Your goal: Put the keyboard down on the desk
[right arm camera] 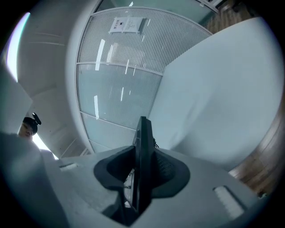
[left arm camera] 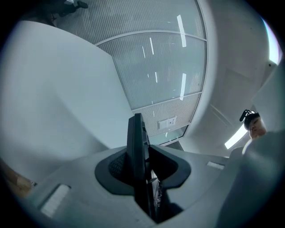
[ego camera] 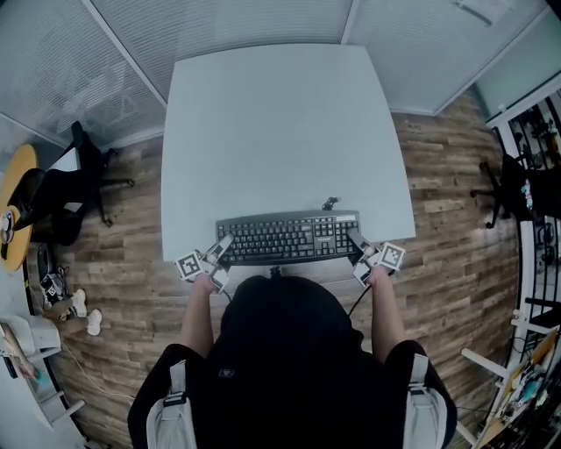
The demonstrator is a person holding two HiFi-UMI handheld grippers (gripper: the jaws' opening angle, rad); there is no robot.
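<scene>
A black keyboard (ego camera: 288, 237) hangs level over the near edge of the white desk (ego camera: 280, 131), held at both ends. My left gripper (ego camera: 221, 249) is shut on its left end, and my right gripper (ego camera: 355, 243) is shut on its right end. In the left gripper view the keyboard (left arm camera: 136, 156) shows edge-on, pinched between the dark pads. The right gripper view has the same edge-on keyboard (right arm camera: 143, 156) clamped between its pads. A cable (ego camera: 330, 203) leaves the keyboard's far side. Whether the keyboard touches the desk top cannot be told.
Wood-plank floor (ego camera: 438, 175) surrounds the desk. A black office chair (ego camera: 66, 193) stands at the left beside a round yellow table (ego camera: 17, 210). Another dark chair (ego camera: 517, 188) and shelving stand at the right. Glass partition walls (ego camera: 245, 22) run behind the desk.
</scene>
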